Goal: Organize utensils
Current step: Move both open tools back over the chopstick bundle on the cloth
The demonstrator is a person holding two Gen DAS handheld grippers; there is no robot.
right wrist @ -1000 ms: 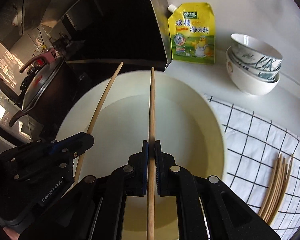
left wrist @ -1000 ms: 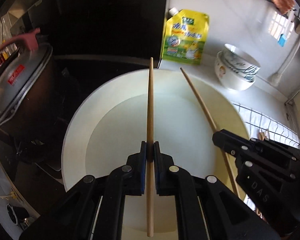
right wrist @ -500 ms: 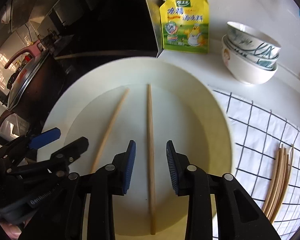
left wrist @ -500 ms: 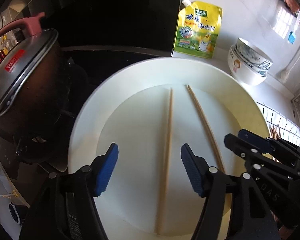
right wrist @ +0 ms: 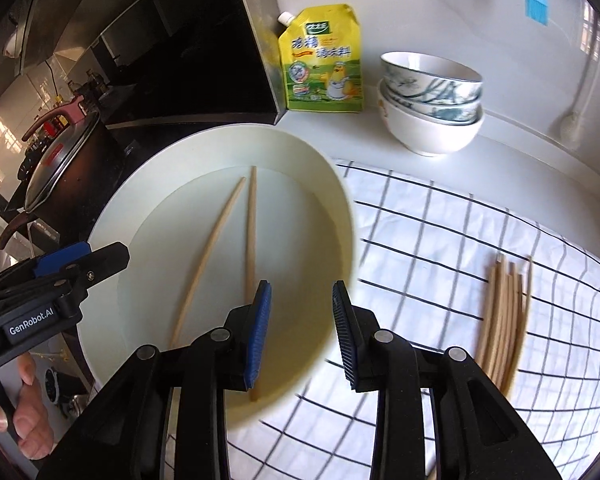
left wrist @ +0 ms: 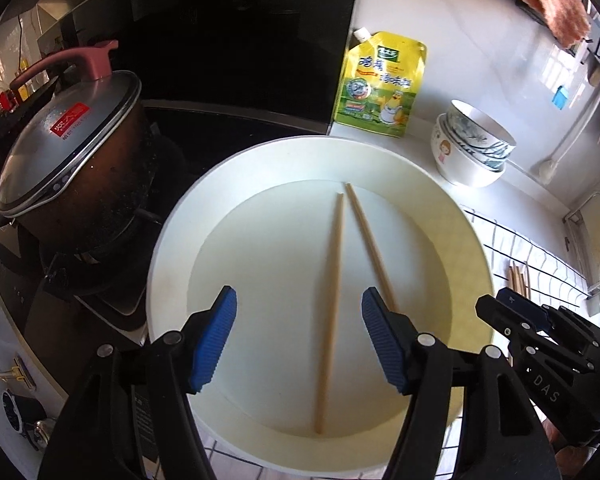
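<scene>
Left gripper [left wrist: 299, 340]: black two-finger tongs with blue ribbed pads, jaws standing wide apart over the near part of the plate, nothing between the pads
Right gripper [right wrist: 302, 336]: same black and blue make, jaws parted with nothing gripped, over the plate's right rim where it meets the cloth
Person's hand [right wrist: 28, 416]: fingers wrapped on the left gripper's handle, low at the left of the right wrist view
Wooden chopsticks [left wrist: 332, 304]: two pale sticks lying loose in the plate, far tips close together, near ends spread apart
Plate [left wrist: 172, 248]: large round cream-white dish with a wide rim, lying between stove and cloth
Checked cloth [right wrist: 440, 240]: white with black grid lines, just right of the plate
Chopstick bundle [right wrist: 504, 320]: several wooden sticks lying together on the cloth, well apart from the plate
Pot [left wrist: 76, 176]: dark, with glass lid and pinkish handle, left of the plate
Stacked bowls [right wrist: 432, 100]: white patterned ceramic, beyond the cloth
Seasoning pouch [left wrist: 380, 84]: yellow-green, upright against the wall, farthest back
</scene>
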